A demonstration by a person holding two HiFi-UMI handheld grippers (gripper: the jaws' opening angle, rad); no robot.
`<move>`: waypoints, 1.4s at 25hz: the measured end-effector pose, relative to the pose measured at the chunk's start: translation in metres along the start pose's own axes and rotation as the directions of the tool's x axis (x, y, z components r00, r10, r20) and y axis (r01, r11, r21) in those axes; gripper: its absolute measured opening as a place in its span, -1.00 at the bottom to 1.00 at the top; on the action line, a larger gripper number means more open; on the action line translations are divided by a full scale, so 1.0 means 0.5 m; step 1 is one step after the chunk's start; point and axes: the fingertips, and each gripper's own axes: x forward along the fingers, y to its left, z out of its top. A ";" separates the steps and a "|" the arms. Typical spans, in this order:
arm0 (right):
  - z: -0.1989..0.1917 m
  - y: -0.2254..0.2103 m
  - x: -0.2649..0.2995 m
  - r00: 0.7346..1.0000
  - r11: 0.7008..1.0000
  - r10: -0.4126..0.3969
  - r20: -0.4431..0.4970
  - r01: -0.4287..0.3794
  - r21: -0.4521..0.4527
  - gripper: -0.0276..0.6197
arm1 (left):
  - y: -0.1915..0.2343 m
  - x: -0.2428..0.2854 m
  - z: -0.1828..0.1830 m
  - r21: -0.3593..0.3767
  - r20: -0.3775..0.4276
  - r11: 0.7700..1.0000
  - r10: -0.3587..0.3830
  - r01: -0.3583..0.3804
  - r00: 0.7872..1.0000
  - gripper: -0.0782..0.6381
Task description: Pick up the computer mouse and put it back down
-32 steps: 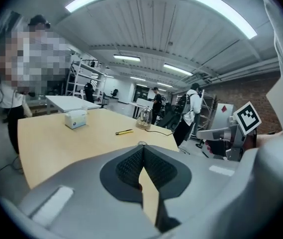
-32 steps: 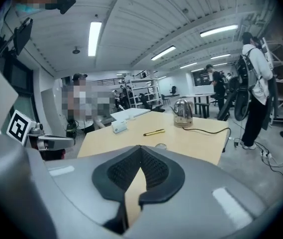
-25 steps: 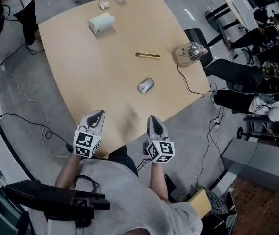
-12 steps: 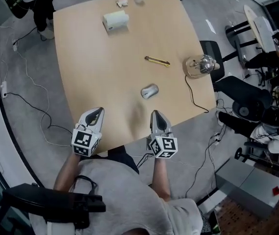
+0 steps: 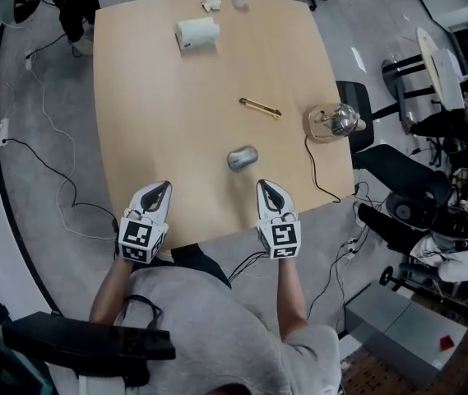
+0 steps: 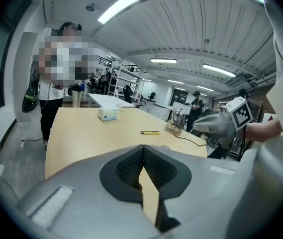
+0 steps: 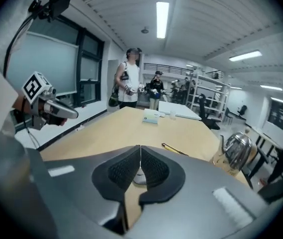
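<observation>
- Right now I have both grippers over the table's (image 5: 151,122) near edge: the left gripper (image 5: 161,186) and the right gripper (image 5: 266,184), each with jaws pressed together on nothing.
- Just beyond the right gripper, the computer mouse (image 5: 243,157) lies on the tabletop, untouched.
- Farther off I see a slim yellow tool (image 5: 260,107), a kettle (image 5: 332,122) and a paper roll (image 5: 196,34).

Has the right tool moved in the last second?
Yes. The right tool has come forward past the table's near edge, closer to the mouse, which lies where it was.
</observation>
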 end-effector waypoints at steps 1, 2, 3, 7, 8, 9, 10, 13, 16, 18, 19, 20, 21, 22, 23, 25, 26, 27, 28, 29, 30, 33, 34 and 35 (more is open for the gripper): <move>-0.002 -0.003 0.007 0.999 0.998 0.036 -0.026 -0.038 -0.049 -0.85 | 0.001 -0.001 -0.002 -0.005 0.001 1.000 0.010 -0.010 1.000 -0.73; -0.004 -0.007 0.016 0.996 0.992 0.069 -0.052 -0.074 -0.099 -0.78 | 0.002 -0.003 -0.003 -0.010 0.003 1.000 0.021 -0.021 1.000 -0.73; -0.005 -0.010 0.025 0.992 0.983 0.095 -0.077 -0.106 -0.149 -0.73 | 0.003 -0.005 -0.003 -0.014 0.006 0.999 0.032 -0.032 0.999 -0.73; -0.012 -0.019 0.063 0.971 0.919 0.156 -0.180 -0.209 -0.335 -0.66 | 0.012 -0.016 0.004 -0.029 0.020 0.997 0.073 -0.073 0.997 -0.73; -0.016 -0.018 0.071 0.963 0.899 0.172 -0.209 -0.240 -0.366 -0.59 | 0.014 -0.018 0.005 -0.031 0.021 0.996 0.082 -0.081 0.996 -0.73; -0.021 -0.015 0.080 0.953 0.879 0.190 -0.235 -0.272 -0.392 -0.49 | 0.016 -0.020 0.004 -0.034 0.020 0.995 0.090 -0.089 0.996 -0.73; -0.027 -0.012 0.089 0.944 0.858 0.205 -0.260 -0.301 -0.417 -0.42 | 0.018 -0.022 0.003 -0.036 0.019 0.995 0.098 -0.097 0.995 -0.73; -0.058 -0.008 0.121 0.917 0.788 0.219 -0.333 -0.368 -0.494 -0.33 | 0.030 -0.026 0.000 -0.049 0.018 0.991 0.123 -0.122 0.992 -0.73; -0.102 -0.007 0.159 0.884 0.726 0.235 -0.405 -0.437 -0.532 -0.24 | 0.039 -0.030 -0.004 -0.062 0.015 0.988 0.144 -0.143 0.989 -0.73; -0.135 -0.006 0.183 0.854 0.689 0.248 -0.457 -0.487 -0.537 -0.21 | 0.044 -0.029 -0.010 -0.069 0.007 0.986 0.153 -0.152 0.988 -0.73; -0.153 -0.006 0.194 0.839 0.669 0.250 -0.483 -0.511 -0.540 -0.20 | 0.046 -0.028 -0.013 -0.071 0.003 0.985 0.157 -0.156 0.988 -0.73; -0.169 -0.008 0.203 0.825 0.649 0.249 -0.508 -0.531 -0.544 -0.19 | 0.047 -0.027 -0.015 -0.073 -0.001 0.984 0.160 -0.160 0.987 -0.73; -0.183 -0.009 0.211 0.812 0.631 0.246 -0.530 -0.549 -0.548 -0.18 | 0.047 -0.026 -0.017 -0.074 -0.003 0.984 0.165 -0.164 0.986 -0.73; -0.194 -0.010 0.217 0.801 0.615 0.243 -0.547 -0.564 -0.552 -0.15 | 0.049 -0.026 -0.019 -0.076 -0.005 0.983 0.169 -0.169 0.986 -0.73; -0.200 -0.009 0.223 0.792 0.598 0.240 -0.561 -0.576 -0.558 -0.15 | 0.051 -0.026 -0.019 -0.078 -0.006 0.982 0.173 -0.173 0.985 -0.73; -0.211 -0.007 0.232 0.779 0.557 0.231 -0.584 -0.598 -0.576 -0.14 | 0.056 -0.029 -0.020 -0.083 -0.008 0.979 0.184 -0.184 0.983 -0.73; -0.219 -0.007 0.237 0.772 0.536 0.225 -0.594 -0.607 -0.586 -0.13 | 0.058 -0.030 -0.021 -0.086 -0.008 0.978 0.190 -0.190 0.982 -0.73; -0.227 -0.009 0.242 0.766 0.516 0.220 -0.604 -0.617 -0.594 -0.12 | 0.059 -0.030 -0.023 -0.089 -0.009 0.977 0.195 -0.195 0.981 -0.73; -0.237 -0.011 0.247 0.759 0.499 0.217 -0.615 -0.627 -0.598 -0.10 | 0.060 -0.029 -0.026 -0.092 -0.011 0.975 0.200 -0.200 0.980 -0.73; -0.246 -0.014 0.252 0.751 0.486 0.215 -0.624 -0.637 -0.599 -0.08 | 0.060 -0.027 -0.029 -0.096 -0.012 0.974 0.203 -0.204 0.979 -0.73; -0.253 -0.016 0.257 0.743 0.474 0.214 -0.634 -0.646 -0.598 -0.07 | 0.061 -0.025 -0.030 -0.099 -0.012 0.973 0.206 -0.207 0.978 -0.73; -0.266 -0.019 0.268 0.723 0.438 0.207 -0.659 -0.670 -0.599 -0.02 | 0.061 -0.021 -0.033 -0.108 -0.012 0.971 0.214 -0.214 0.977 -0.73; -0.270 -0.019 0.270 0.717 0.426 0.205 -0.667 -0.679 -0.598 0.00 | 0.061 -0.021 -0.033 -0.111 -0.013 0.970 0.216 -0.216 0.976 -0.73; -0.274 -0.018 0.272 0.709 0.415 0.203 -0.675 -0.687 -0.597 0.00 | 0.061 -0.020 -0.033 -0.114 -0.013 0.969 0.217 -0.217 0.976 -0.73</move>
